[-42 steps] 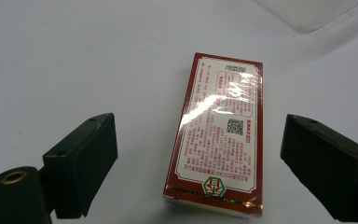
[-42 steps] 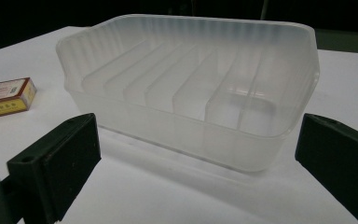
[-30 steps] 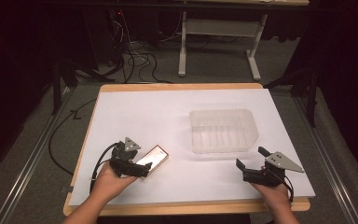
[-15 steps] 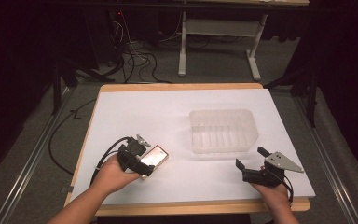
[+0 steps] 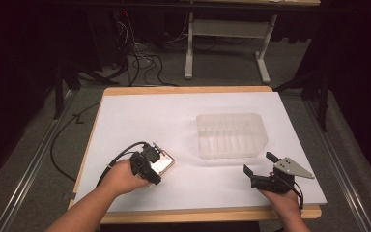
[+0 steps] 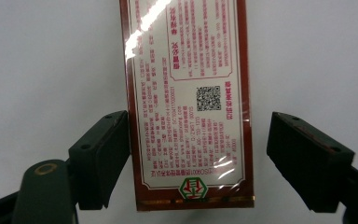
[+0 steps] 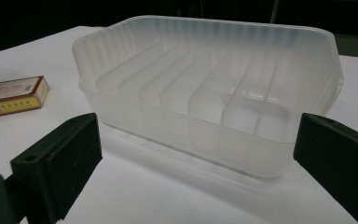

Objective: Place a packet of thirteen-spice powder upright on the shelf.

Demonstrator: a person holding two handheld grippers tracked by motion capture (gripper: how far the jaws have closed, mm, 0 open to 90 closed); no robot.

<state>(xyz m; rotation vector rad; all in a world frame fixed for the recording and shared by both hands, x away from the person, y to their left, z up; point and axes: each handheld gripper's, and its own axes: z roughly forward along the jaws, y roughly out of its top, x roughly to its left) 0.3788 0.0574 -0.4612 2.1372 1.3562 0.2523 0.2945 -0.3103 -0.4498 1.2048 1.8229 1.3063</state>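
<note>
Ribs divide the translucent bin [image 7: 214, 93] into slots; box [image 6: 189, 102] lies outside.

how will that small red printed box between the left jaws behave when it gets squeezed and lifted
The box looks flat-sided and straight-edged, so it probably stays stiff and won't roll. Its glossy wrap shows glare, so it may slip between the left gripper jaws, which stand open on either side of it. It lies flat on the white table and seems thin, so likely light.

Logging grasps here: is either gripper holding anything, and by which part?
Nothing is held. The left gripper straddles the box, one jaw touching its long side, the other apart. The right gripper is open.
</note>
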